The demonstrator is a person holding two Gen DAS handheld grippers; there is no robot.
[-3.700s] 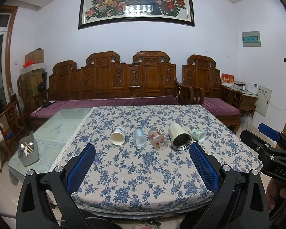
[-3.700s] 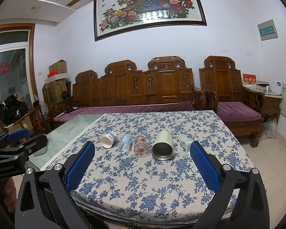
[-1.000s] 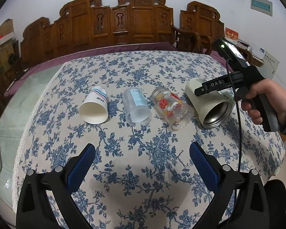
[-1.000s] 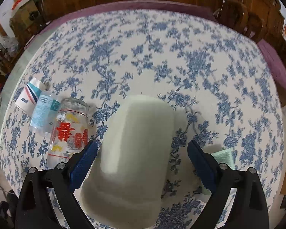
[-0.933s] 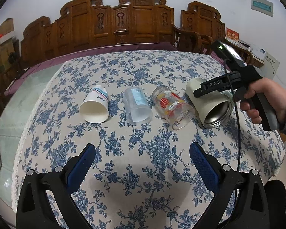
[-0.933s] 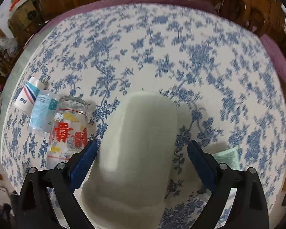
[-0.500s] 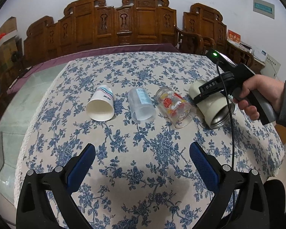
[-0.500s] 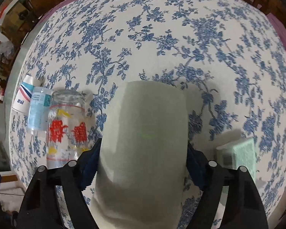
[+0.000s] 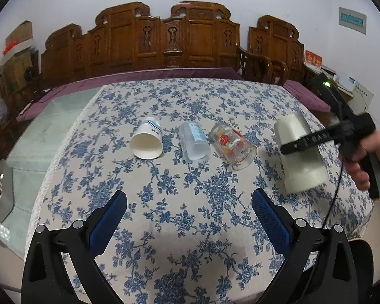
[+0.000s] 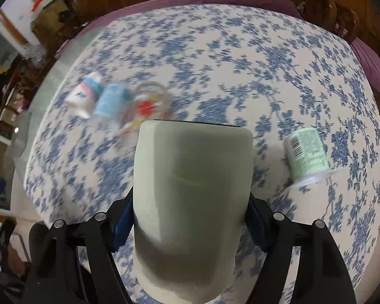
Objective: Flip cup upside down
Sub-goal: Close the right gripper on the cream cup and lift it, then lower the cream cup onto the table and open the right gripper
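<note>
A large cream steel cup [image 9: 300, 152] is clamped between the fingers of my right gripper [image 10: 190, 223], lifted and tilted with its closed base up and its mouth toward the table. It fills the middle of the right wrist view [image 10: 192, 192]. Three cups lie on their sides in a row on the floral tablecloth [image 9: 190, 217]: a white paper cup [image 9: 147, 141], a clear plastic cup [image 9: 194, 141] and a printed glass [image 9: 234, 145]. A small green cup [image 10: 307, 152] lies on its side to the right. My left gripper [image 9: 188, 215] is open and empty, near the table's front edge.
Carved wooden benches [image 9: 164, 48] with purple cushions stand behind the table. A glass side table [image 9: 38, 131] adjoins on the left. The table's right edge [image 9: 362, 202] is just beyond the held cup.
My right gripper closed on the cream cup, lifted it off the cloth and turned it so that its base points up. The left gripper pulled back slightly.
</note>
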